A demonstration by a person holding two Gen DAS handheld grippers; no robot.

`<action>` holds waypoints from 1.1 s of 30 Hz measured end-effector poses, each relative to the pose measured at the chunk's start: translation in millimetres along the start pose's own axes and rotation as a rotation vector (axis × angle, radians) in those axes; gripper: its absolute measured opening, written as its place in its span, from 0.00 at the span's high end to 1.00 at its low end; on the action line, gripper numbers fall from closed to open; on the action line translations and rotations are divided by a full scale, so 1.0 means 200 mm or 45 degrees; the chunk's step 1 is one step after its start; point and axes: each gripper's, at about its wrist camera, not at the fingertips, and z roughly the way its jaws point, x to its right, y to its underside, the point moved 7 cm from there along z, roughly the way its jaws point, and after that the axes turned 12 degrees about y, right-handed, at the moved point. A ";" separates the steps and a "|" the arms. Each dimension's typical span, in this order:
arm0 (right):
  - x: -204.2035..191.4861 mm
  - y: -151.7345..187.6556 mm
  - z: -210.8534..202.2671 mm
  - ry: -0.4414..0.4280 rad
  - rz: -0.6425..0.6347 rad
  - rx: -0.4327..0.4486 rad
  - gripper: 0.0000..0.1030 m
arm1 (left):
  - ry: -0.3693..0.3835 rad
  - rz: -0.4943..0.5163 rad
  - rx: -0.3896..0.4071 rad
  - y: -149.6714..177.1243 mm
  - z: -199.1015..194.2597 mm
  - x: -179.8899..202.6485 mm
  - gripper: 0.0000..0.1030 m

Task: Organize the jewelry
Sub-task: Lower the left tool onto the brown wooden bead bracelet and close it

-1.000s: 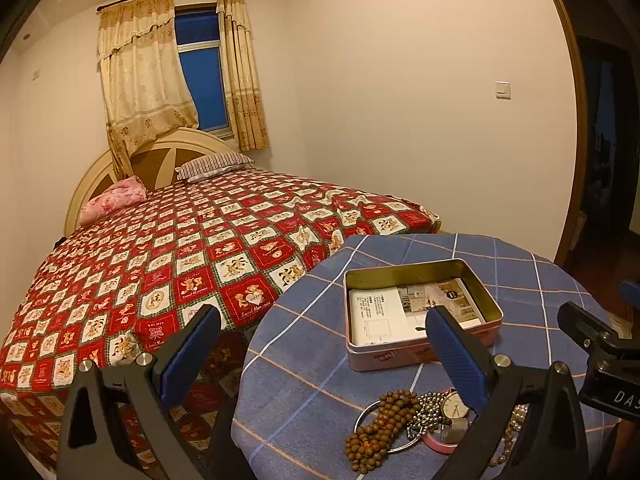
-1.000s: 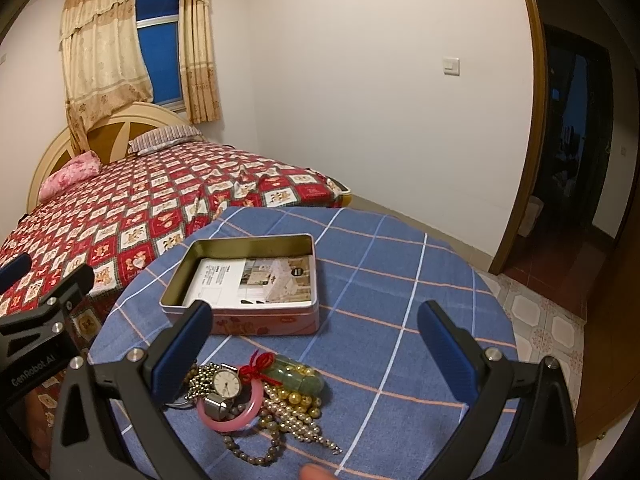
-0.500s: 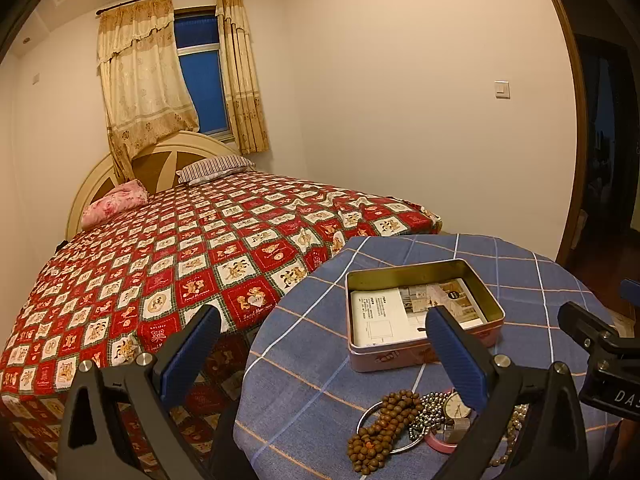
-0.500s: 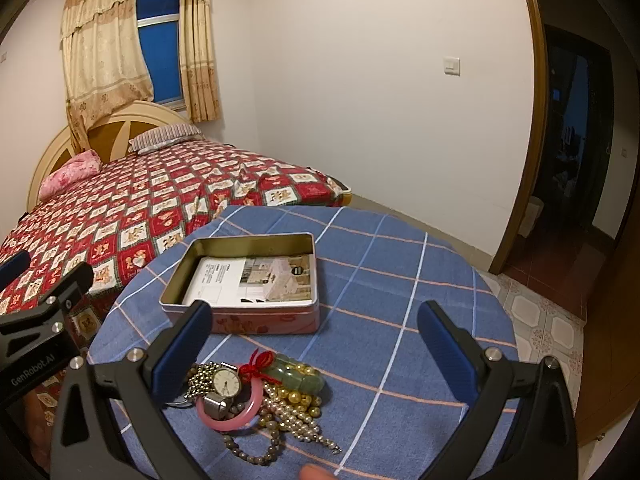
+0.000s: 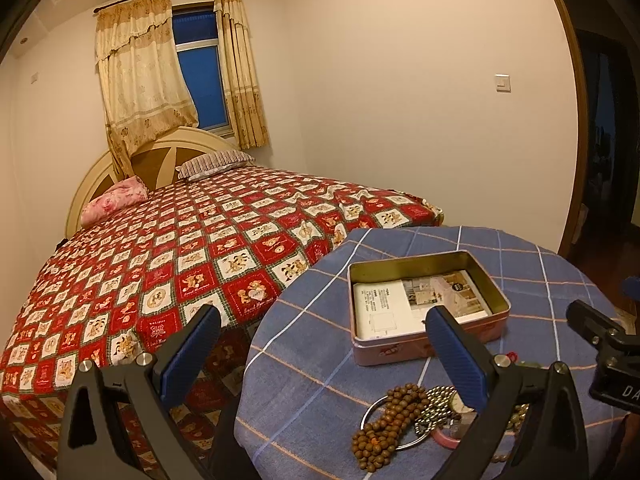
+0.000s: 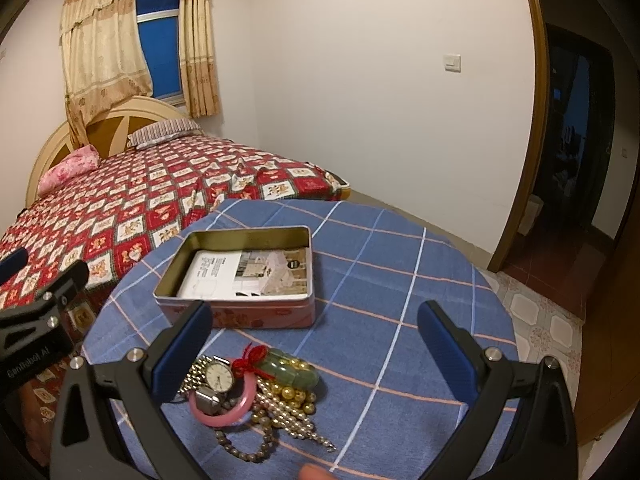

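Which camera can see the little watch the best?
The right wrist view: the watch lies face up in plain sight, its round dial clear among the jewelry. In the left wrist view only a sliver of the watch shows, mostly hidden behind the left gripper's finger.

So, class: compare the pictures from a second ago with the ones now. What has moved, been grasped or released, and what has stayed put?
Nothing has visibly changed. Both the left gripper and the right gripper still hover open above the table, holding nothing. The tin and the jewelry pile lie exactly where they were.
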 end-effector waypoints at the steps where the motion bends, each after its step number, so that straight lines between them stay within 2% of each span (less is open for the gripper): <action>1: 0.01 0.02 0.01 0.009 -0.007 -0.005 0.00 | -0.008 0.002 -0.010 0.02 0.01 -0.02 0.01; 4: 0.05 0.08 0.05 0.030 -0.006 -0.037 0.00 | -0.020 0.007 -0.061 0.11 0.05 -0.06 0.01; 9: 0.09 0.18 0.14 0.031 -0.007 -0.120 0.07 | -0.031 0.040 -0.170 0.27 0.16 -0.07 0.01; 15: 0.09 0.26 0.20 0.020 -0.028 -0.177 0.08 | 0.030 0.071 -0.225 0.35 0.23 0.00 0.06; 21: 0.06 0.29 0.22 0.009 -0.057 -0.187 0.08 | 0.096 0.081 -0.316 0.43 0.33 0.06 0.20; 23: 0.05 0.30 0.23 0.006 -0.062 -0.195 0.08 | 0.107 0.085 -0.327 0.44 0.34 0.08 0.24; 25: 0.04 0.31 0.25 0.004 -0.062 -0.203 0.08 | 0.130 0.093 -0.343 0.46 0.36 0.09 0.33; 29: 0.02 0.32 0.26 -0.003 -0.069 -0.211 0.08 | 0.178 0.096 -0.357 0.48 0.38 0.12 0.40; 30: 0.01 0.32 0.26 -0.004 -0.074 -0.211 0.08 | 0.188 0.104 -0.355 0.48 0.38 0.13 0.44; 33: 0.00 0.32 0.26 -0.008 -0.083 -0.206 0.08 | 0.239 0.116 -0.362 0.49 0.38 0.16 0.62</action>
